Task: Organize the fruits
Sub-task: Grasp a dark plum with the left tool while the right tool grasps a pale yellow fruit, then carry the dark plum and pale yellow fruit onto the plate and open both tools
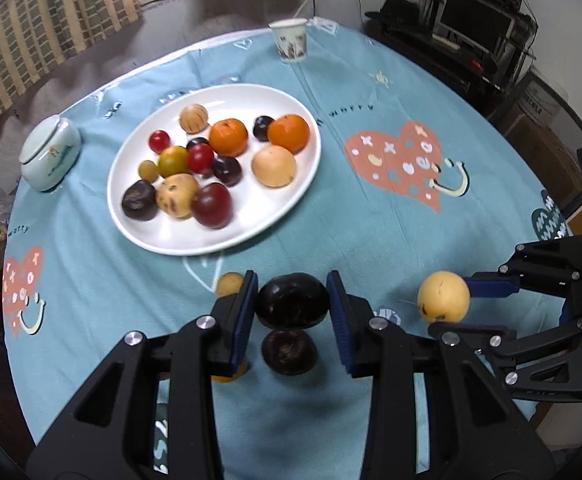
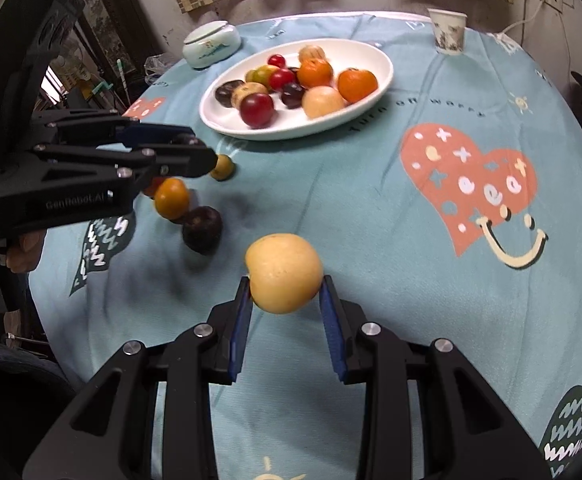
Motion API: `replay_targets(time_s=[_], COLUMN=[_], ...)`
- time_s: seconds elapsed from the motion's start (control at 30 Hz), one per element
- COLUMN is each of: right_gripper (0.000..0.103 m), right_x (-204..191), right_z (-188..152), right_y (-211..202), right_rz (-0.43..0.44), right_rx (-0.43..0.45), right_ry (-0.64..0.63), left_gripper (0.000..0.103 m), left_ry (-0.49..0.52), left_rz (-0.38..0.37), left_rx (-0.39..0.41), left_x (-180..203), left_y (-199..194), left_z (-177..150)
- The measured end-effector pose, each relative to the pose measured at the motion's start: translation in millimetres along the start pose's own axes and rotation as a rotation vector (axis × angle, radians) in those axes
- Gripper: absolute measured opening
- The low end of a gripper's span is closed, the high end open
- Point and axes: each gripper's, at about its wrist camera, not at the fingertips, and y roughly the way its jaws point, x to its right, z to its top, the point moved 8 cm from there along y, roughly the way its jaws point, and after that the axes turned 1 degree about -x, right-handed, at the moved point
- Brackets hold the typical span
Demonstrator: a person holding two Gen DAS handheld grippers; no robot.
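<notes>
left wrist view, left gripper [image 1: 292, 309] jaws clamp dark fruit [image 1: 293, 306], right gripper [image 2: 283, 295] jaws clamp yellow fruit [image 2: 283, 278]

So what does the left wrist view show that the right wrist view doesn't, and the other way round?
Left wrist only: the left gripper clamped on a dark fruit, and a monitor beyond the table. Right wrist only: the hand carrying the left gripper, whose load is hidden from this side. Both: the right gripper holding the yellow fruit, the white plate of fruit, the paper cup and the lidded jar.
</notes>
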Motion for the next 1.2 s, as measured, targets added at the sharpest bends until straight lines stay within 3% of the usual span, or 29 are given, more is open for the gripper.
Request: replay_targets(time_s=[0.27, 0.47, 0.63, 0.8, 0.93, 1.2], right_gripper=[0.034, 0.034, 0.035, 0.035, 0.035, 0.034], right_x=[-45, -94, -114, -114, -101, -47], right_z=[2, -21, -27, -18, 3, 102], right_y=[5, 30, 41, 40, 35, 23], right_rz=[0.075, 0.160, 0.188, 0.194, 0.176, 0.064], right_rx=[0.005, -0.073, -0.115, -0.110, -0.077, 0.068], right_ry=[-0.015, -0.055, -0.090, -0.099, -0.101, -0.100], left_gripper=[0.036, 0.036, 0.036, 0.036, 0.036, 0.036], left_ry=[-0.108, -0.196, -0.229, -0.211, -0.168, -0.142], left_rz=[0.012, 0.033, 0.022, 0.026, 0.032, 0.081], left_rx=[0.030, -0.038, -0.061, -0.036, -0.004, 0.041], left_x=[-47, -79, -87, -89, -90, -111], left_y=[-31, -33, -28, -27, -24, 9], left_z=[-38, -95, -109, -91, -57, 38])
